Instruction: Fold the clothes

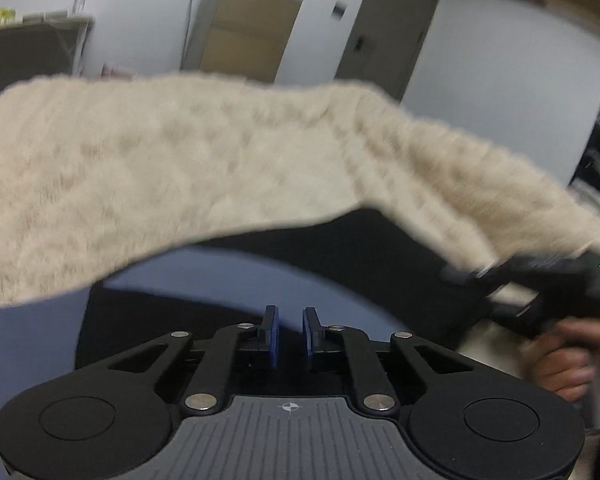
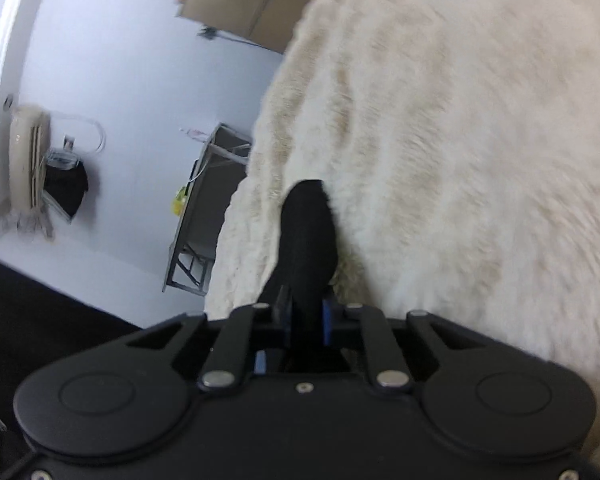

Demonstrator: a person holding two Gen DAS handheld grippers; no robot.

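A cream fluffy garment (image 1: 180,160) hangs stretched across the left wrist view, lifted above a black surface (image 1: 360,248). Its right end runs to my right gripper (image 1: 464,276), blurred, with a person's hand (image 1: 568,360) behind it. My left gripper (image 1: 291,332) sits below the garment, apart from it, its blue pads close together with nothing between them. In the right wrist view the garment (image 2: 460,160) fills the right side. My right gripper (image 2: 306,314) is shut on a black strip (image 2: 308,232) that lies against the fur and looks like part of the garment.
Behind the garment stand a tall cardboard box (image 1: 252,20), a grey door (image 1: 388,28) and a dark shelf (image 1: 28,52) at the left wall. The rolled right wrist view shows a wall unit (image 2: 28,156) and a metal-frame table (image 2: 196,232).
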